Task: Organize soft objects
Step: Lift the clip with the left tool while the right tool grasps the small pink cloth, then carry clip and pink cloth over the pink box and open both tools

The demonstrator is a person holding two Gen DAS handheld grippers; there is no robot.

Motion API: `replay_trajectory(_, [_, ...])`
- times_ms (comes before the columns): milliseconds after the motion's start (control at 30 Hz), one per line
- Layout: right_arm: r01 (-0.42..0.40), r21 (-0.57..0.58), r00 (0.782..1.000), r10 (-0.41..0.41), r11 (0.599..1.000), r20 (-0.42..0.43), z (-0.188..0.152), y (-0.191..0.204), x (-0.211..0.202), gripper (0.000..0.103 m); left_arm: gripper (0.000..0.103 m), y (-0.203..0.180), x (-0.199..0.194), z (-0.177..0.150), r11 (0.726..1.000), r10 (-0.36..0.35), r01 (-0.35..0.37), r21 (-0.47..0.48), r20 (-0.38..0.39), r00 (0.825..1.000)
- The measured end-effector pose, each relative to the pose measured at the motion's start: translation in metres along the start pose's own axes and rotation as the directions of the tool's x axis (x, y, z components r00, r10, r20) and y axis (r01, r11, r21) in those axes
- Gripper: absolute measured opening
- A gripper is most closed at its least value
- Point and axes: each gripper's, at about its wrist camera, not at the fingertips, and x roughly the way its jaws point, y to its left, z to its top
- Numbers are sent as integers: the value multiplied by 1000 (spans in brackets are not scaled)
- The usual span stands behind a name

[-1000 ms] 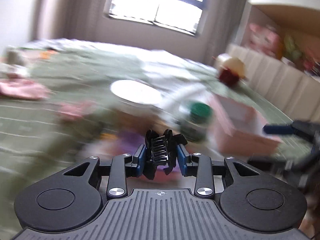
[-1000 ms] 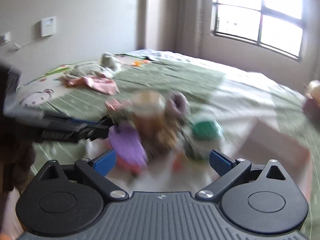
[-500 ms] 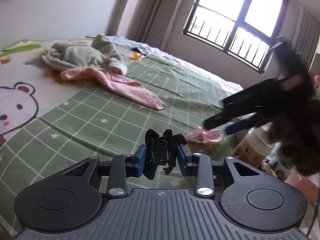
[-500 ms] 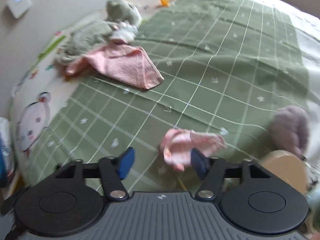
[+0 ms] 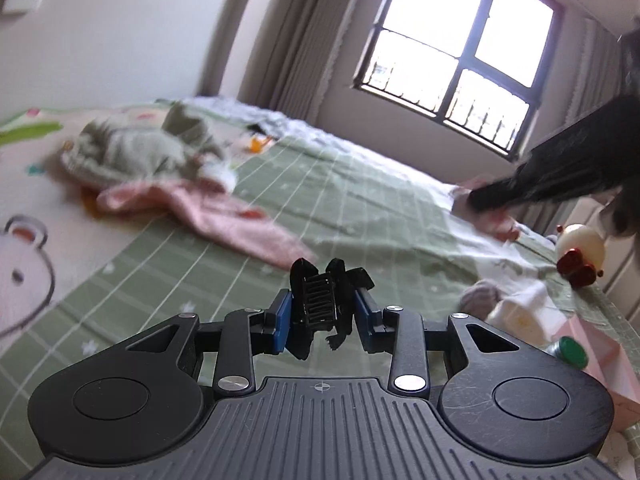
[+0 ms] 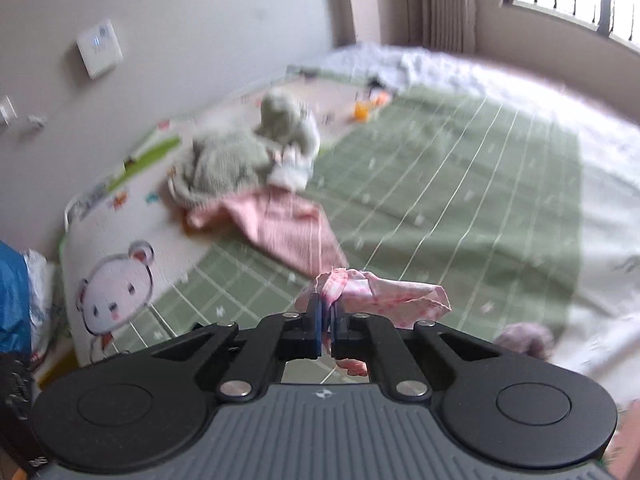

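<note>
My left gripper is shut on a black claw hair clip and holds it above the green checked bed cover. My right gripper is shut on a small pink patterned cloth, lifted off the bed; in the left wrist view the right gripper shows as a dark blur at the right with the pink cloth hanging from it. A pile of soft things lies at the far left: a grey-green garment and a pink towel.
A purple fluffy scrunchie, a white jar, a green-capped bottle and a pink box sit at the right of the bed. A cream and red toy lies beyond. A cartoon bear mat borders the left.
My right gripper closed on the small pink cloth and lifted it off the bed. Both hands swung left, away from the clutter of jars, toward the pile of garments. The left still holds the clip.
</note>
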Motion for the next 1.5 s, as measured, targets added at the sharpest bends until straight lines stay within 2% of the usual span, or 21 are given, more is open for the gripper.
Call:
replay_trajectory(167, [82, 29, 989, -85, 996, 119, 6, -38, -80, 4, 38, -55, -11, 26, 994, -62, 58, 90, 39, 997])
replay_trajectory(300, [158, 108, 968, -176, 982, 178, -20, -98, -142, 4, 38, -129, -8, 42, 969, -169, 156, 189, 53, 984])
replay_trajectory(400, [211, 190, 951, -246, 959, 186, -51, -151, -177, 4, 38, -200, 0, 38, 928, -266, 252, 274, 17, 964])
replay_trajectory(533, [275, 283, 931, -328, 919, 159, -104, -216, -206, 4, 38, -293, 12, 13, 859, -360, 360, 365, -71, 930])
replay_trajectory(667, [304, 357, 925, -363, 883, 110, -150, -263, -214, 4, 38, -365, 31, -24, 790, -408, 446, 421, -182, 895])
replay_trajectory(733, [304, 386, 929, -362, 871, 84, -169, -279, -208, 4, 38, -390, 45, -41, 770, -414, 477, 425, -236, 879])
replay_trajectory(767, [300, 407, 932, -355, 863, 67, -177, -290, -202, 4, 38, -401, 54, -50, 763, -418, 496, 415, -270, 868])
replay_trajectory(800, [294, 423, 937, -347, 857, 51, -187, -299, -197, 5, 38, -410, 66, -58, 755, -428, 526, 391, -314, 847])
replay_trajectory(833, [291, 440, 941, -338, 849, 30, -194, -308, -189, 8, 39, -414, 82, -70, 747, -443, 569, 344, -382, 811])
replay_trajectory(867, [292, 464, 944, -330, 836, 1, -201, -316, -177, 11, 40, -419, 103, -83, 745, -445, 607, 275, -473, 760])
replay_trajectory(900, [293, 503, 946, -324, 813, -27, -209, -326, -168, 22, 41, -423, 124, -96, 758, -431, 615, 216, -542, 722])
replay_trajectory(933, [288, 536, 947, -319, 794, -37, -217, -336, -162, 33, 41, -424, 143, -106, 778, -407, 600, 186, -579, 707])
replay_trajectory(1000, [284, 575, 946, -322, 768, -37, -231, -345, -160, 38, 40, -428, 156, -122, 807, -345, 549, 217, -581, 737])
replay_trajectory(1033, [279, 581, 947, -321, 765, -32, -237, -348, -163, 39, 40, -429, 158, -124, 809, -346, 545, 221, -571, 744])
replay_trajectory(1100, [272, 581, 946, -323, 767, -16, -248, -348, -168, 44, 40, -429, 158, -123, 807, -386, 560, 185, -552, 739])
replay_trajectory(1167, [289, 575, 936, -352, 766, -2, -253, -348, -173, 50, 40, -429, 159, -115, 812, -377, 545, 210, -524, 763])
replay_trajectory(1267, [327, 558, 918, -398, 763, 6, -263, -340, -180, 51, 40, -432, 148, -114, 794, -363, 540, 281, -493, 790])
replay_trajectory(1300, [328, 557, 915, -403, 763, 12, -267, -336, -183, 51, 40, -429, 142, -112, 796, -355, 526, 300, -473, 807])
replay_trajectory(1400, [337, 529, 908, -417, 779, 36, -275, -318, -190, 51, 40, -406, 120, -112, 817, -347, 483, 316, -401, 848])
replay_trajectory(1500, [344, 477, 901, -427, 809, 75, -275, -291, -192, 55, 40, -366, 83, -110, 858, -317, 422, 293, -345, 883])
